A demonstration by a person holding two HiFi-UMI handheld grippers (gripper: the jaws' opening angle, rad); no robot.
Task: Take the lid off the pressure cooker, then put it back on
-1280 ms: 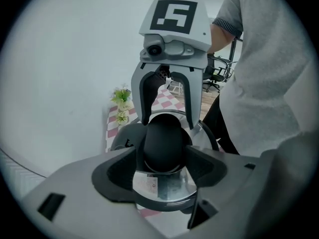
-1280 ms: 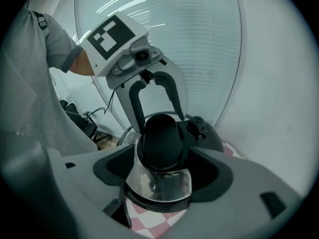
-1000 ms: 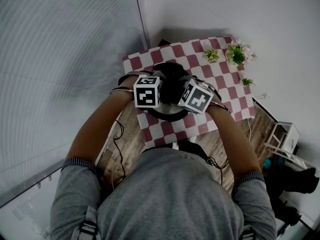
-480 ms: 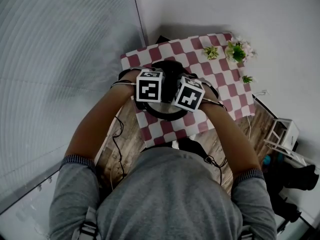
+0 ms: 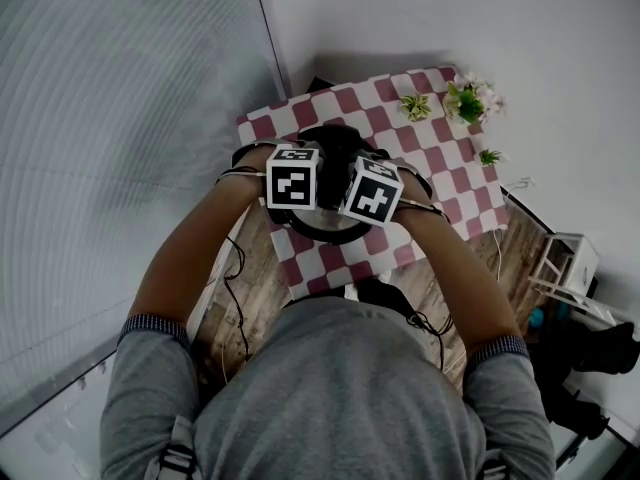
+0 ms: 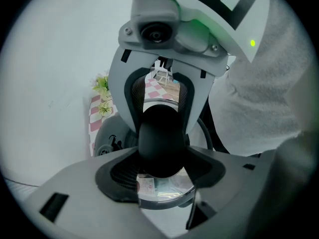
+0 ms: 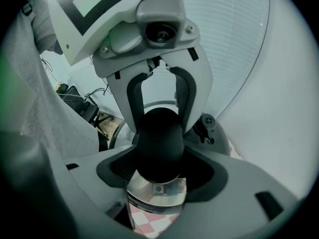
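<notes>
Your left gripper [image 6: 162,177] and right gripper [image 7: 159,180] face each other. Their jaws have just been closing, and each pinches the rounded black knob [image 6: 159,138] of the shiny steel lid [image 7: 157,194]. The dark round pressure cooker [image 5: 325,232] stands on the red-and-white checked tablecloth [image 5: 400,128], left of centre.

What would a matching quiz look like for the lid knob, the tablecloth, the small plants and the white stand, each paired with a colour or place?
Things:
1. lid knob
2. tablecloth
3. small plants
4. white stand

Colour or place:
A. on the floor
B. black
C. red and white checks
D. green

Pairs: 1-B, 2-C, 3-D, 4-A
</notes>
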